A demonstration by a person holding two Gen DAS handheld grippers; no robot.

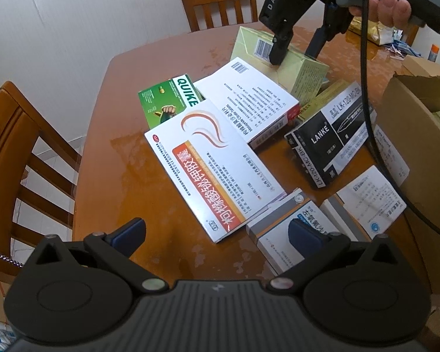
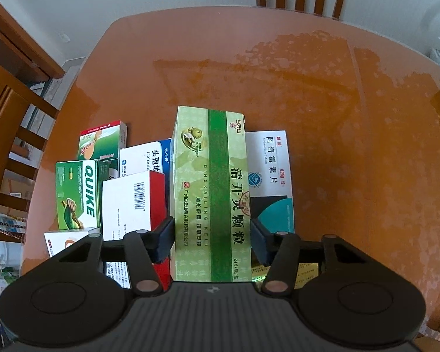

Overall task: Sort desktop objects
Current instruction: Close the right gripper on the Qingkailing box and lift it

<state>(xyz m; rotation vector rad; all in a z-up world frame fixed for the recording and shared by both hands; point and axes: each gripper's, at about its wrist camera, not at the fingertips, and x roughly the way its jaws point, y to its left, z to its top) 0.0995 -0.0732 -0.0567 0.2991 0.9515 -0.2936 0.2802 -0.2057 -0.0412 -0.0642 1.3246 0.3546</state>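
My right tool (image 2: 211,239) straddles the pale green Qingkailing box (image 2: 211,193), pads at its sides; contact unclear. It tops the pile at twelve o'clock; I should squeeze squarely. Left tool (image 1: 217,231) is spread, empty.

pale-green box (image 2: 211,193), dark-green stripe | QUIKE box (image 2: 77,195) green | table (image 2: 337,117) orange-brown

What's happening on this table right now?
A person is sorting medicine boxes on a wooden table. The right gripper straddles a pale green box, pads at its sides; whether they press is unclear. The left gripper hangs open above the white and orange box, holding nothing. A cardboard carton waits at the right.
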